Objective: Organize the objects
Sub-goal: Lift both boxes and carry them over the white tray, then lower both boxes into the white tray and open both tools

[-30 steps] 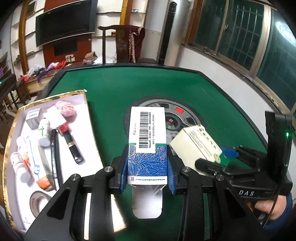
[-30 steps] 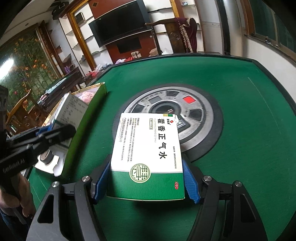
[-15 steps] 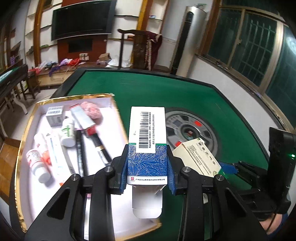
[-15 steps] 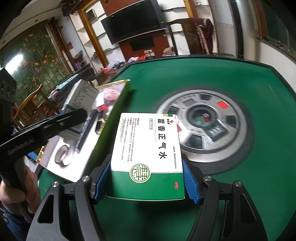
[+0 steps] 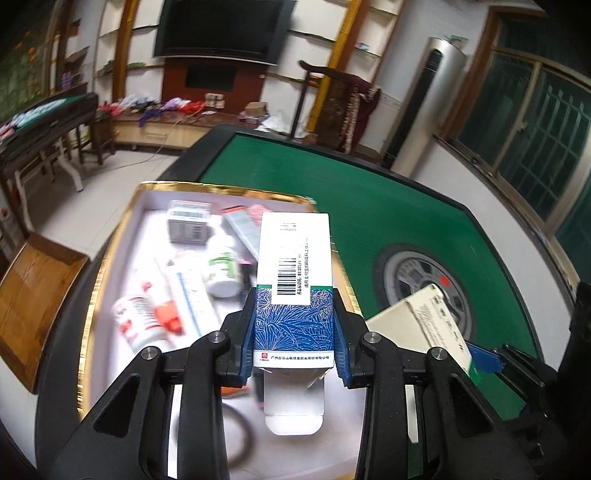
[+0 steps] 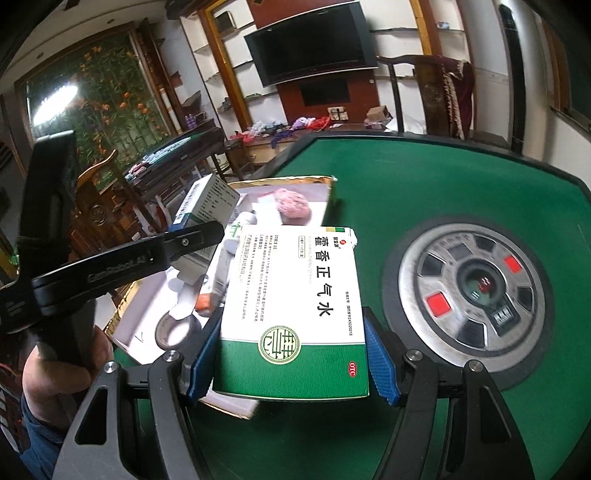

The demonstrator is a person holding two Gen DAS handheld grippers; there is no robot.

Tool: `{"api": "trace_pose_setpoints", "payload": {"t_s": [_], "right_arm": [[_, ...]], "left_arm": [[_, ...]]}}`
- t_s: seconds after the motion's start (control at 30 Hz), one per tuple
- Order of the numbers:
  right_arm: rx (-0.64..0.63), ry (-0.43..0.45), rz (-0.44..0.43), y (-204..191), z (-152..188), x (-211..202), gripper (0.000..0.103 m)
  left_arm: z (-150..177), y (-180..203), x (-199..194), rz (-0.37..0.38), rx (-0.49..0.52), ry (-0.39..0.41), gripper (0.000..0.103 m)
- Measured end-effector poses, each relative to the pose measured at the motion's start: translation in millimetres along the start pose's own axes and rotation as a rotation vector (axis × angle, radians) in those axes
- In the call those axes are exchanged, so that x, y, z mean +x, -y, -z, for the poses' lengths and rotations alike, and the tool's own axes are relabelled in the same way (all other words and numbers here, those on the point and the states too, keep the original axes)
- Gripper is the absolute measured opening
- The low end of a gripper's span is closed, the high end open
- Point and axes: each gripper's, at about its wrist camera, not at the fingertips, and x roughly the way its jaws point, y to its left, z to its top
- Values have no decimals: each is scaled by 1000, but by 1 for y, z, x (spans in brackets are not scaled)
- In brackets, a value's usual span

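the gold-rimmed tray [image 5: 110,266] sits at the green table's [image 5: 369,206] left edge. above it, the left gripper [image 5: 294,343] pinches a blue-and-white box [image 5: 293,280]. further right, over the tray's table-side rim, the right gripper [image 6: 291,362] clamps a green-and-white box [image 6: 295,295].

Wall-mounted television [image 5: 221,29] at upper centre; tall silver air conditioner [image 5: 424,99] upper right; carved wooden chair [image 6: 432,96] behind green table [image 6: 461,192].
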Motion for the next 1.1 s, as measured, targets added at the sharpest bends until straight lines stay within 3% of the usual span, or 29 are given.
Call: {"api": "trace_pose_setpoints", "payload": {"t_s": [0.37, 0.6, 1.1], "right_arm": [[-55, -45, -34, -38, -3, 38, 70], [-136, -33, 6, -61, 3, 41, 70], [-97, -109, -20, -61, 14, 61, 70]], "left_arm": [[-1, -32, 7, -67, -64, -38, 34], [-2, -40, 9, -84, -72, -41, 34], [3, -44, 26, -125, -60, -116, 34]]}}
